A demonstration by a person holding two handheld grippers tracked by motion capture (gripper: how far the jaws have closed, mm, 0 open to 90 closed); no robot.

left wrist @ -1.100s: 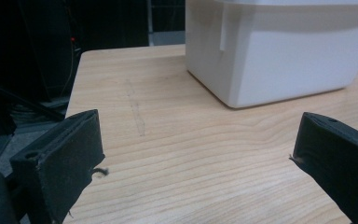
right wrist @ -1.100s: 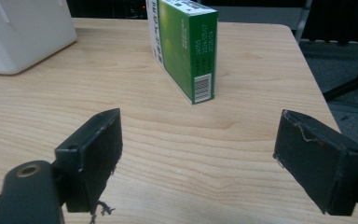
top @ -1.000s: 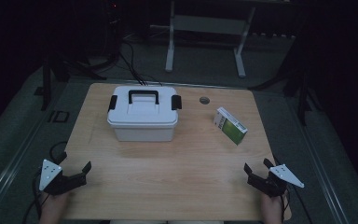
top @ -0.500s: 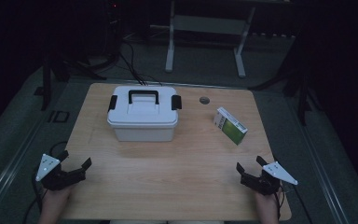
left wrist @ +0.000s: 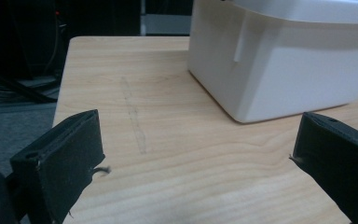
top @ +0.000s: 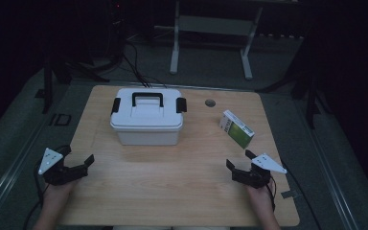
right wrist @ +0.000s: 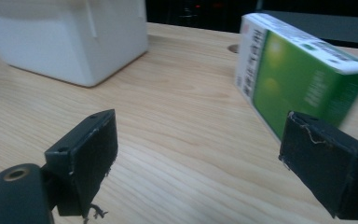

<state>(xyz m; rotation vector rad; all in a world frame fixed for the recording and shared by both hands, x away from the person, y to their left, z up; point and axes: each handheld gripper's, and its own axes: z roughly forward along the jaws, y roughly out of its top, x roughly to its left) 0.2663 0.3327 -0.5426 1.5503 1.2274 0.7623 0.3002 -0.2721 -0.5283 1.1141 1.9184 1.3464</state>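
Where the room lies dark, the wooden table (top: 172, 191) shows pale grain.

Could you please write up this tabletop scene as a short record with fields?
surface: light wooden table with a small round hole
container: white plastic lidded box with black handle and latches, lid on, toward the far side
item: green and white cardboard carton, right of the box and apart from it
left gripper: jaws open, empty, near edge, aimed at the box
right gripper: jaws open, empty, just short of the carton
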